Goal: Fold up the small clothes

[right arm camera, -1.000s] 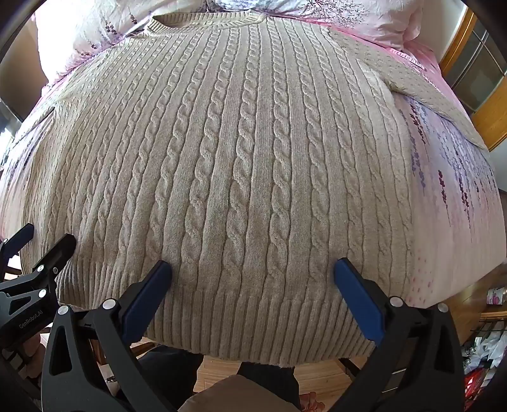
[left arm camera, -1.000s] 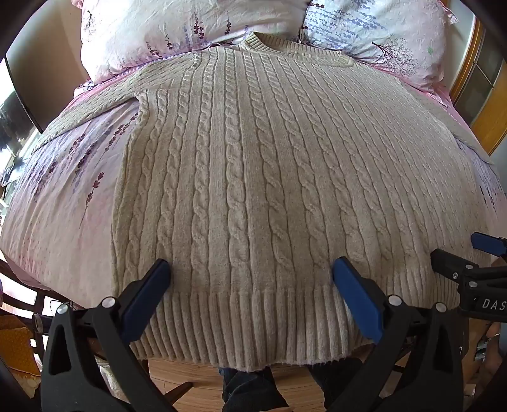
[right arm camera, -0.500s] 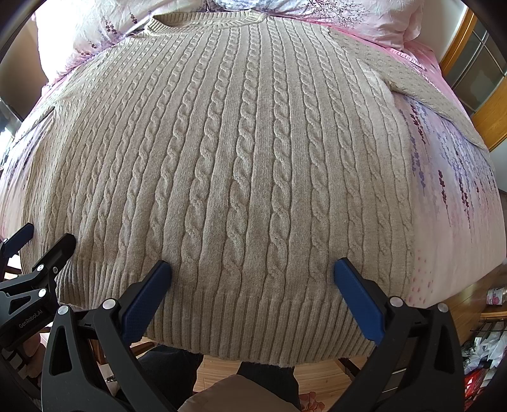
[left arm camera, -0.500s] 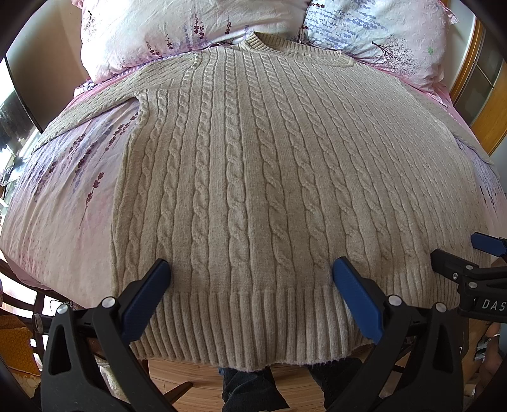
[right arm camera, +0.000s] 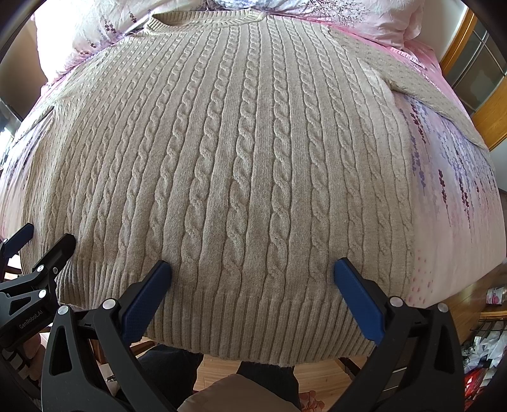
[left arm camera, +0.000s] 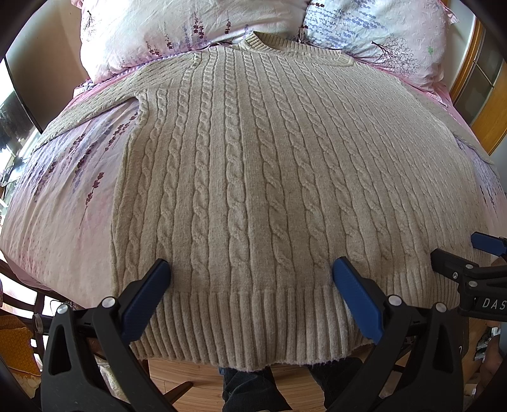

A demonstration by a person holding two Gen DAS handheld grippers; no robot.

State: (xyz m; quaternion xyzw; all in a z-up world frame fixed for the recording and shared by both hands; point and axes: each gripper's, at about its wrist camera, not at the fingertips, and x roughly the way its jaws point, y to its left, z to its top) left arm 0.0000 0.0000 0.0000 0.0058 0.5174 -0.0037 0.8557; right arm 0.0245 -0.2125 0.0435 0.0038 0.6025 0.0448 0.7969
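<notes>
A beige cable-knit sweater (left arm camera: 253,177) lies flat, front up, on a bed, collar far and ribbed hem near; it also fills the right wrist view (right arm camera: 247,164). My left gripper (left arm camera: 252,269) is open and empty, its blue pads spread wide just above the hem's left half. My right gripper (right arm camera: 252,267) is open and empty over the hem's right half. The right gripper shows at the right edge of the left wrist view (left arm camera: 469,263). The left gripper shows at the left edge of the right wrist view (right arm camera: 28,253). Both sleeves spread outward.
The bed has a pink floral sheet (left arm camera: 63,196) and two floral pillows (left arm camera: 177,28) at the head. The hem hangs slightly over the bed's near edge above a wooden floor (left arm camera: 190,377). A wood-framed door (right arm camera: 488,104) stands at the right.
</notes>
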